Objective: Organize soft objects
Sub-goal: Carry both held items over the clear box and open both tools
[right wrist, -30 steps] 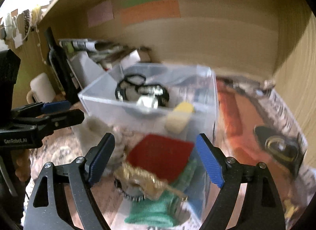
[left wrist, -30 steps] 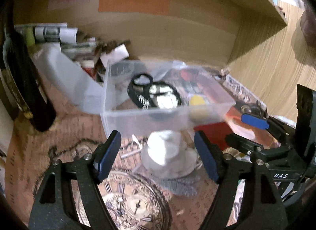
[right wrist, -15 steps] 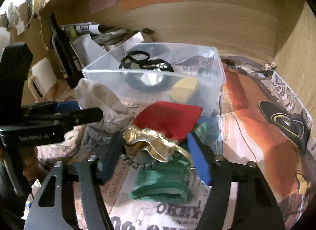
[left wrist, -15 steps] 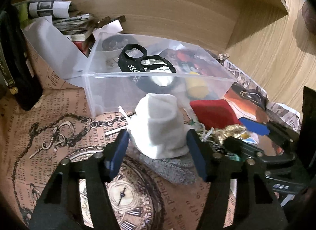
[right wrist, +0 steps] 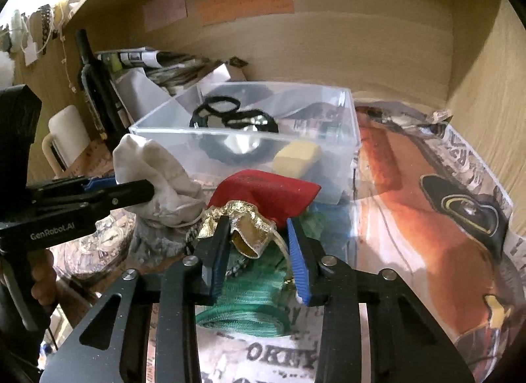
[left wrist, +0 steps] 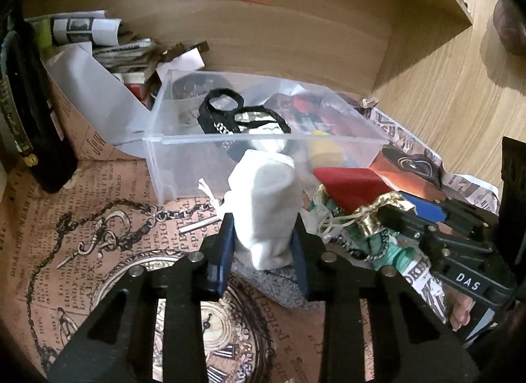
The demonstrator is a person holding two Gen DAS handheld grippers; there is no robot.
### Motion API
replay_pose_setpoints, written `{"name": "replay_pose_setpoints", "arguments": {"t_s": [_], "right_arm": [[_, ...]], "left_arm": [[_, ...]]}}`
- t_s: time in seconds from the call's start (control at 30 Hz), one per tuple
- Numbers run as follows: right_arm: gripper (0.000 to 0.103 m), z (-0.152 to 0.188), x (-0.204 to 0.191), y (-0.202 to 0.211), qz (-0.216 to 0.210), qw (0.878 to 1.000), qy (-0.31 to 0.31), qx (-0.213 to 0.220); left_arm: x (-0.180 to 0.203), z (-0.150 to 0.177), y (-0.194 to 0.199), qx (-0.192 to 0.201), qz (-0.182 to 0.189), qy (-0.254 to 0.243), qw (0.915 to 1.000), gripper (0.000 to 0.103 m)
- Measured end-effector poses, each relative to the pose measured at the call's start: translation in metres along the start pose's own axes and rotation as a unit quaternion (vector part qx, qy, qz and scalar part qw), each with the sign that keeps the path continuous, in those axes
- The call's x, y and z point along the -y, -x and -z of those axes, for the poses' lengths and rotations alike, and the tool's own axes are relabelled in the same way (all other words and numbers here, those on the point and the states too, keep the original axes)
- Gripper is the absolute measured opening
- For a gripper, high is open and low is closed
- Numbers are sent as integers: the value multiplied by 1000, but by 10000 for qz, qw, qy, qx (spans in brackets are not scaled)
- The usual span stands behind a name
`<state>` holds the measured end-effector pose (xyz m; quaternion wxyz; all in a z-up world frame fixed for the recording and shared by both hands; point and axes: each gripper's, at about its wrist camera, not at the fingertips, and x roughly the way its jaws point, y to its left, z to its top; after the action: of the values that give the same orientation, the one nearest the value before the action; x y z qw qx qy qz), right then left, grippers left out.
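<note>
My left gripper [left wrist: 263, 244] was clamped on the white cloth pouch [left wrist: 266, 205], which stood just in front of the clear plastic bin [left wrist: 263, 141]. My right gripper [right wrist: 258, 251] sat narrowed around the gold fabric pouch [right wrist: 243, 228] atop the green one [right wrist: 250, 294]; whether the pads truly gripped it, I couldn't quite tell. To do this well, I judged each pouch should be lifted straight up, clear of the bin's near wall, then released over open floor beside the black straps [right wrist: 230, 116] and the yellow sponge [right wrist: 297, 156].
</note>
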<state>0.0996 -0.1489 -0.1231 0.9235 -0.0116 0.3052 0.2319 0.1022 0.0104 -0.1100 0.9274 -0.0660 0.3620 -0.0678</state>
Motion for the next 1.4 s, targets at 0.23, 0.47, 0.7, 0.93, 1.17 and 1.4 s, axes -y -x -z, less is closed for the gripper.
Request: {"name": "replay_pose_setpoints", "arguments": {"t_s": [0.23,0.47,0.7,0.93,1.17,1.4], "right_arm": [[30,-12,3,22,10,9992,-26,405],[27,-33,3,40,26,9962,21,873],[25,-54,5,42,-7,9926,56,1214],[25,-78,6,29,28,9903,168,1377],[25,-96,12,-2,46,9931,234,1147],[25,-98,12,-46,56,9977,340,591]], "left_arm": [[-1,-10,24,341,-39,41,9994,29],[1,-30,50,800,-73,22,9968,29],[-2,-58,66,1237,-261,9,9920,29],[-11,-83,57,1340,-517,7,9896,29],[-20,-94,17,874,-579,-69,9945,29],[-24,-93,-34,311,-523,-209,9979,29]]}}
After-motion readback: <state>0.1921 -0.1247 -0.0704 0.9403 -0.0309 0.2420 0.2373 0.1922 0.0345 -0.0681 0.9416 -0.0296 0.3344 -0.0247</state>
